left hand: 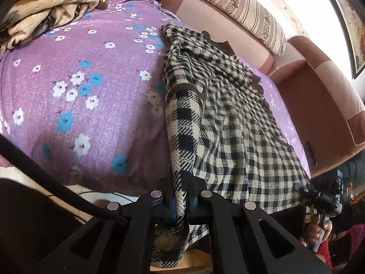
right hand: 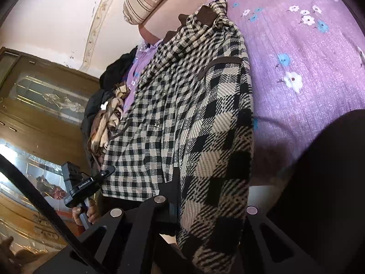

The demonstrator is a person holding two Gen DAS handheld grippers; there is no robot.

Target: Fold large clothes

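Blanket [left hand: 52,11] at upper left, purple sheet [left hand: 91,96] across the left. The checked coat [left hand: 228,118] runs from upper centre down to the bottom edge, its hem pinched between the left gripper's [left hand: 182,196] fingers. At lower right, the right gripper [left hand: 305,190] pinches the hem's other corner.

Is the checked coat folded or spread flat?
Partly folded: the checked coat lies as a narrow strip on the bed, one side doubled over, hem held by both grippers.

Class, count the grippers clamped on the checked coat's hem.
2. The left gripper grips the checked coat at the hem's left corner; the right gripper grips its other corner. Both jaws are shut on fabric.
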